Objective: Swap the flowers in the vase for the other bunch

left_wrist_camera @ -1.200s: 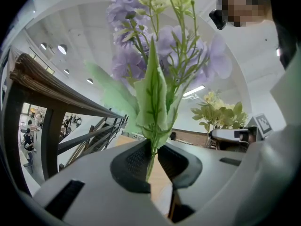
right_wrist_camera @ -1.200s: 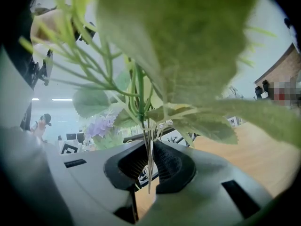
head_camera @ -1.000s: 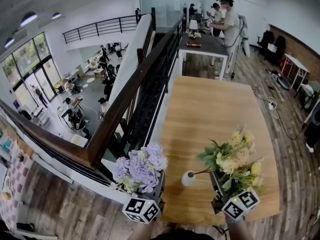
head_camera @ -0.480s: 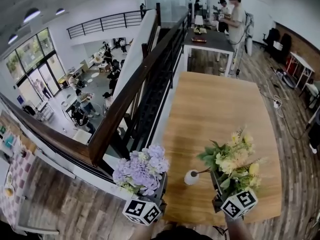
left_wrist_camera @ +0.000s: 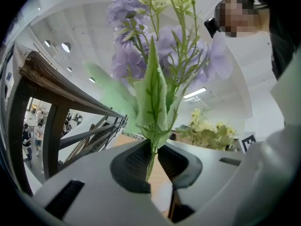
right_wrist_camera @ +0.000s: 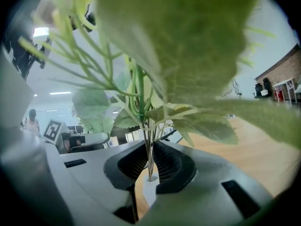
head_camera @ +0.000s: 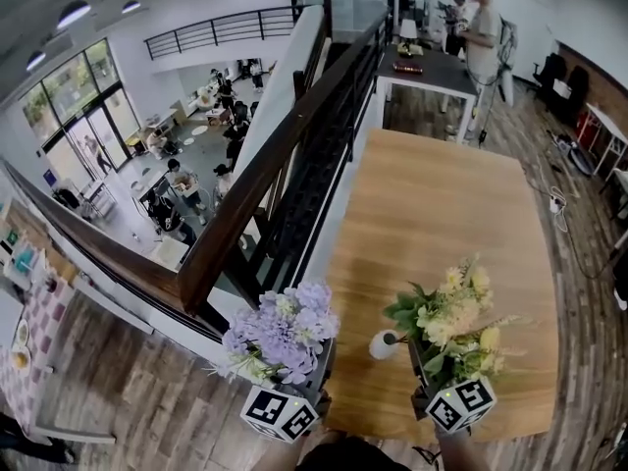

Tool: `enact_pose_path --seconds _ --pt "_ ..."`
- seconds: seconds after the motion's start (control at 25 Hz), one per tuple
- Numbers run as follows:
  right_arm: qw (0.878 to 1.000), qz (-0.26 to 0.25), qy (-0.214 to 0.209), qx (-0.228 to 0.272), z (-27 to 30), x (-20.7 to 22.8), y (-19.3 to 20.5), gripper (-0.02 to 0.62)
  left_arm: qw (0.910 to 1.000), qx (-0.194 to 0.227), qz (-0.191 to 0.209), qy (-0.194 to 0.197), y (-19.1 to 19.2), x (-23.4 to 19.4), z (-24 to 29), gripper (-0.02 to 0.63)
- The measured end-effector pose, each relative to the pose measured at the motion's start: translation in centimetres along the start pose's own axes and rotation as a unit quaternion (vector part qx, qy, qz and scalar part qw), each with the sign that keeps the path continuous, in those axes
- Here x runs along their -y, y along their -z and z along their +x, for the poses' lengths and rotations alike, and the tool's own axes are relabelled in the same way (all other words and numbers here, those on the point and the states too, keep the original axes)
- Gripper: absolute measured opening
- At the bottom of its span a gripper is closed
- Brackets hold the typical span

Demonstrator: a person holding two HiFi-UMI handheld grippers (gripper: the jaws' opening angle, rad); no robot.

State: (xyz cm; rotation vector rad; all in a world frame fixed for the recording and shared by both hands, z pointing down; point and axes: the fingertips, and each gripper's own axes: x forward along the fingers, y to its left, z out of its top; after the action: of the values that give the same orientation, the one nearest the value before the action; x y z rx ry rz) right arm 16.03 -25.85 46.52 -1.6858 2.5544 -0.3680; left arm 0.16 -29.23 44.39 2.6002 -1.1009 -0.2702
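Over the pale wooden table (head_camera: 442, 214), the right gripper (right_wrist_camera: 149, 164) clamps the yellow flower bunch (head_camera: 451, 322), stem ends at the small white vase (head_camera: 383, 344), while the left gripper (left_wrist_camera: 153, 161) pinches the purple flower bunch (head_camera: 285, 330) beside it; a skewed stem could topple that vase.

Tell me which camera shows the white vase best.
The head view: the white vase stands nearly whole on the wooden table, beside the yellow bunch. The right gripper view shows only its mouth under the jaws, stems reaching into it. The left gripper view shows no clear vase.
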Motion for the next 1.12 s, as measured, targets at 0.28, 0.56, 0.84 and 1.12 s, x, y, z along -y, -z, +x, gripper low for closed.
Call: enact_pose_path --seconds 0.28,0.56,0.84,1.12 --pt "1.0 0.002 -0.002 -0.016 0.8 0.1 1.5 0.054 1.0 -0.003 -0.004 -0.005 0.1 -0.5 -0.3 0.049" --pt "1.0 0.0 0.003 -0.018 1.1 0.3 2.6 0.054 0.9999 -0.01 -0.006 -0.01 0.6 -0.8 -0.5 0.049" --pt "0.999 -0.018 0.002 -0.029 1.9 0.1 3.6 0.055 0.9998 -0.017 -0.009 -0.009 1.1 -1.0 -0.4 0.049" --pt "0.999 -0.024 -0.004 -0.035 2.2 -0.2 3.7 0.055 0.9997 -0.021 -0.01 -0.011 1.3 -1.1 -0.5 0.049"
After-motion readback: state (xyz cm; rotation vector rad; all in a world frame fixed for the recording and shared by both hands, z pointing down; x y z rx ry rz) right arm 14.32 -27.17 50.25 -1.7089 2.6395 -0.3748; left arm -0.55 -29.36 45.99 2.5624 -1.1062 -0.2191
